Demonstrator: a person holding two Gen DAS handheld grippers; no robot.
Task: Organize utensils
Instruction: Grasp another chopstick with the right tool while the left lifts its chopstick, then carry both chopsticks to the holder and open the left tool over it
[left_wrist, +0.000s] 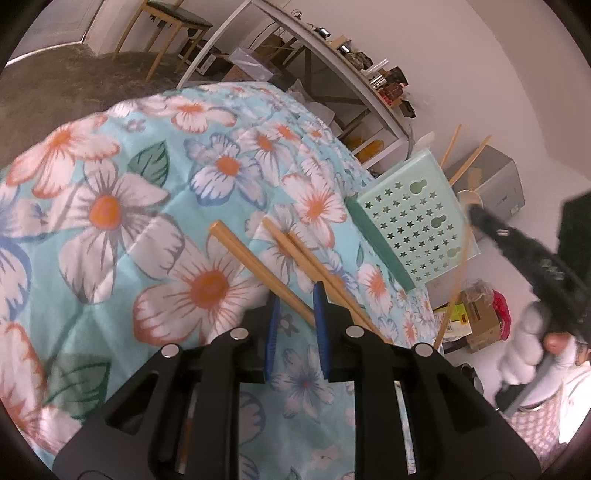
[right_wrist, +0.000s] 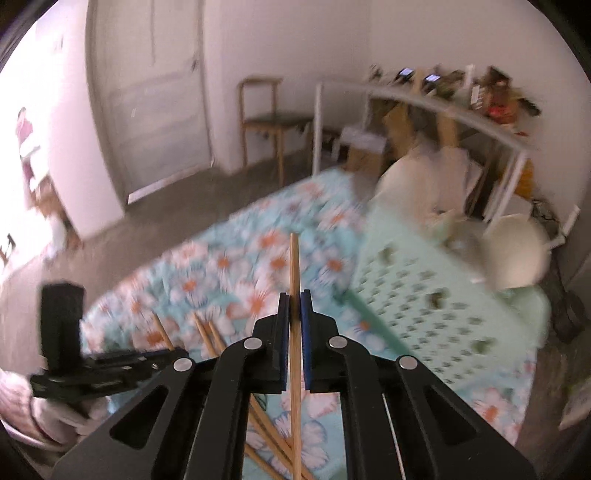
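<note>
Two handheld grippers are being operated over a bed covered with a floral quilt (left_wrist: 155, 206). The right gripper (right_wrist: 294, 306) is being held with its fingers (right_wrist: 283, 332) closed on a single wooden chopstick (right_wrist: 294, 266), which is passing straight between the blue pads and is projecting beyond the fingertips. The view from the right wrist is blurred.

The left gripper (left_wrist: 297, 299) is being held low over the quilt with its fingers (left_wrist: 320, 314) only narrowly apart. One chopstick (left_wrist: 258, 269) is running diagonally across the gap between the pads; whether the pads are pressing on it cannot be told. A pair of chopsticks (left_wrist: 314, 266) is lying just beside it on the quilt, passing under the right-hand finger.

A mint-green perforated utensil holder (left_wrist: 417, 229), with star-shaped cut-outs, is being carried near the right edge of the bed. Further chopsticks (left_wrist: 467, 162) and pale spoons (right_wrist: 517, 254) are standing out of its top. In the left wrist view the right gripper (left_wrist: 476, 218) is seen blurred beside the holder, with the gloved hand (left_wrist: 532, 350) gripping its handle.

In the right wrist view, more chopsticks (right_wrist: 210, 332) are lying loose on the quilt near the left gripper (right_wrist: 110, 365).

A wooden chair (right_wrist: 269, 122) and a white shelving rack (left_wrist: 332, 74) are standing beyond the bed.
</note>
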